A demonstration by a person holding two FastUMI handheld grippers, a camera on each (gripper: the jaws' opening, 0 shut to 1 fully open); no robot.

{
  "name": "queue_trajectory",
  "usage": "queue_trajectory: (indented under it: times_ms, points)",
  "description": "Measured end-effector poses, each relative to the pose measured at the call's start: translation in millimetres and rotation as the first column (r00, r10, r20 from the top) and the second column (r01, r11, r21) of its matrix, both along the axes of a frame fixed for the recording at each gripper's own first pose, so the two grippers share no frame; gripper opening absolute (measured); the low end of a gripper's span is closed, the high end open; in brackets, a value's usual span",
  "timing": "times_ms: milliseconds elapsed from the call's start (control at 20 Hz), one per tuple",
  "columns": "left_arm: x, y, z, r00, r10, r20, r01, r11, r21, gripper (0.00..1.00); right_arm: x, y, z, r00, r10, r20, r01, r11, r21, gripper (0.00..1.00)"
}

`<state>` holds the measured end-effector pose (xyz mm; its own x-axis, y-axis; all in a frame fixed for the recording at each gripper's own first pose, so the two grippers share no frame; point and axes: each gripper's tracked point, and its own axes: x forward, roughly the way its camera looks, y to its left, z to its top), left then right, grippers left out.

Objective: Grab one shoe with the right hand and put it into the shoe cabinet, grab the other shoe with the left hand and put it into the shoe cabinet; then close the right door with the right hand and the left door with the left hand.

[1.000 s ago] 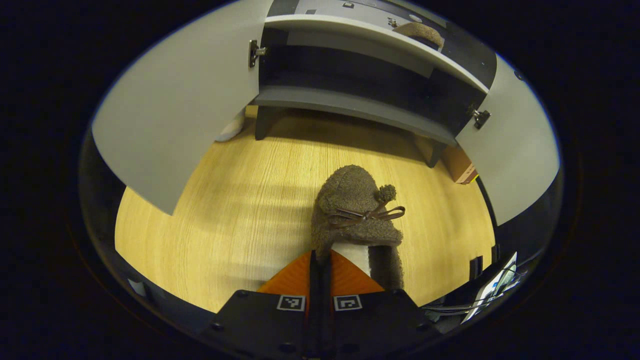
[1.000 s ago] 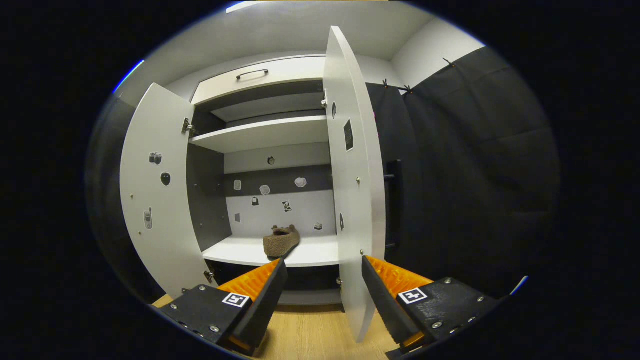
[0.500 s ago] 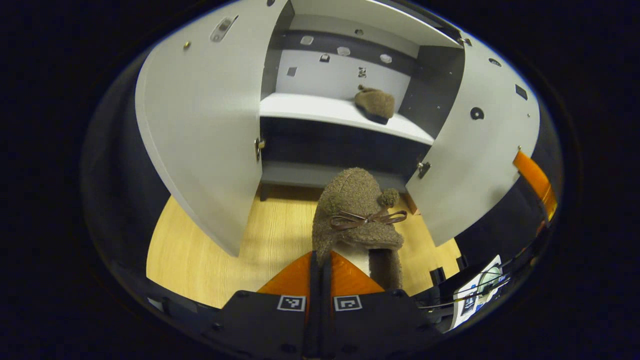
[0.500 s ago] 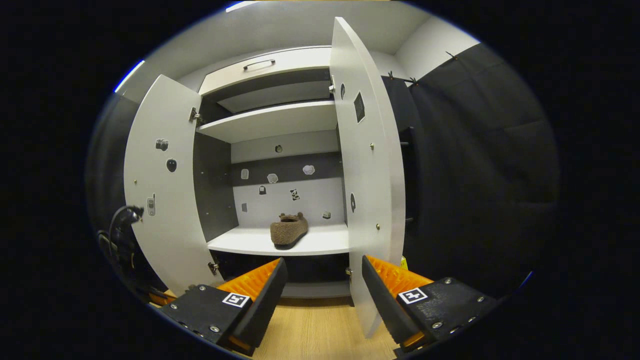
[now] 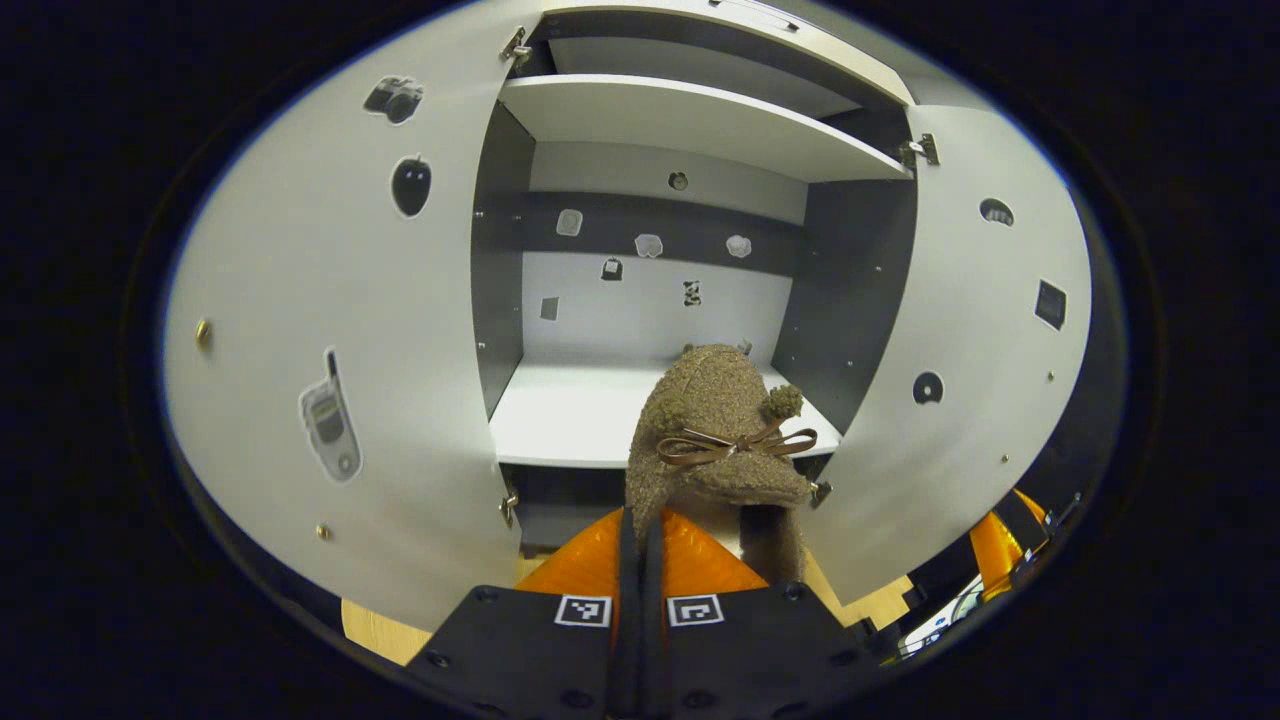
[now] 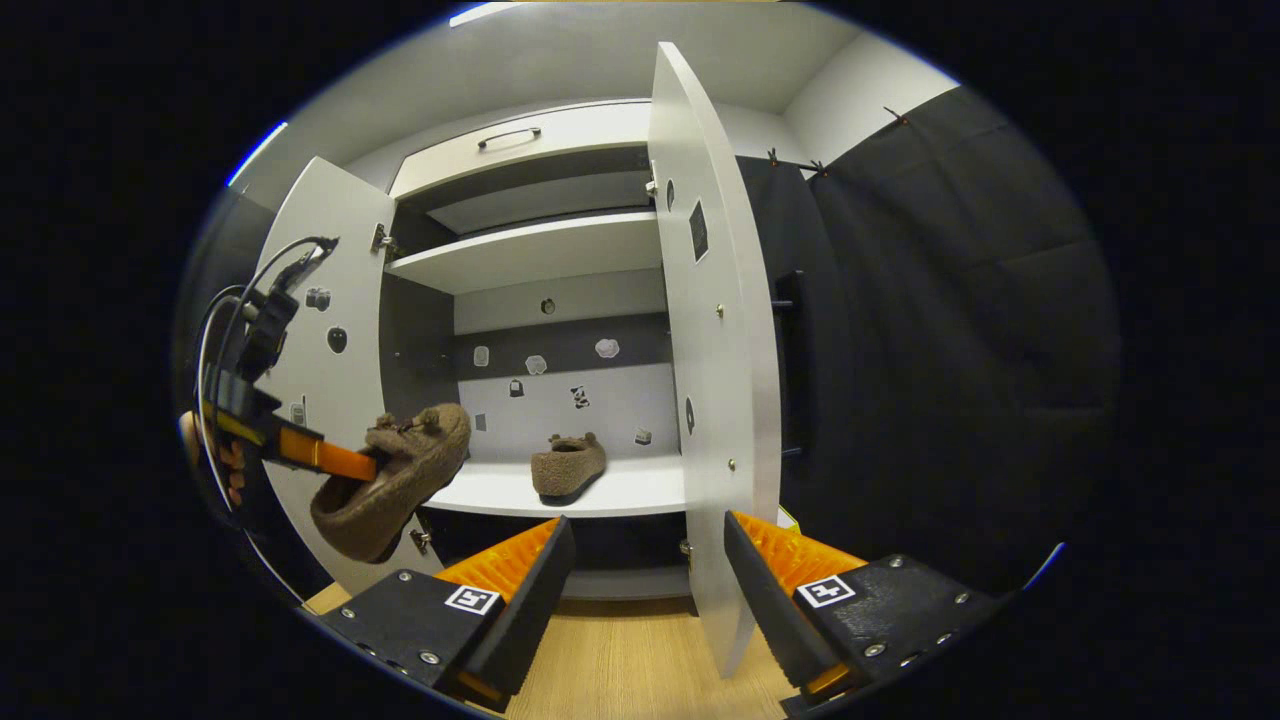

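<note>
My left gripper is shut on the heel rim of a brown fuzzy shoe with a bow, held in the air in front of the open shoe cabinet's white lower shelf. In the right gripper view, the left gripper and its hanging shoe are at the left, before the left door. The other brown shoe lies on the shelf. My right gripper stands open and empty, low in front of the cabinet, near the right door's edge.
Both cabinet doors, left and right, stand wide open. An upper shelf and a drawer with a handle are above. Wooden floor lies below. Black cloth hangs right of the cabinet.
My left gripper has lifted the shoe from floor level up to the lower shelf's height and closer to the cabinet opening. It has come into the right gripper view. The right gripper barely moved.
</note>
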<state>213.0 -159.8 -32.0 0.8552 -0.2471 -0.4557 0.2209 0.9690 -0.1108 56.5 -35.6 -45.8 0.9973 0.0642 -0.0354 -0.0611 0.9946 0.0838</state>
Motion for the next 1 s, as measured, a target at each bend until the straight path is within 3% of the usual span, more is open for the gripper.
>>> queue_trajectory:
  times_ms: [300, 550, 1000]
  points:
    - [100.6, -2.8, 24.4, 0.998, 0.037, 0.046, -0.038, 0.999, 0.03, 0.06, -0.7, -14.1, 15.9, 1.0, -0.01, 0.012, 0.01, 1.0, -0.009, 0.93]
    - [178.0, -2.7, -8.4, 0.997, 0.076, -0.015, -0.076, 0.996, 0.04, 0.06, -1.9, -25.3, 23.9, 0.999, -0.046, 0.019, 0.046, 0.999, -0.006, 0.92]
    - [246.7, -7.6, -70.7, 0.992, 0.075, -0.103, -0.064, 0.993, 0.104, 0.07, -2.0, -35.2, 17.4, 0.996, -0.09, -0.018, 0.09, 0.996, 0.009, 0.92]
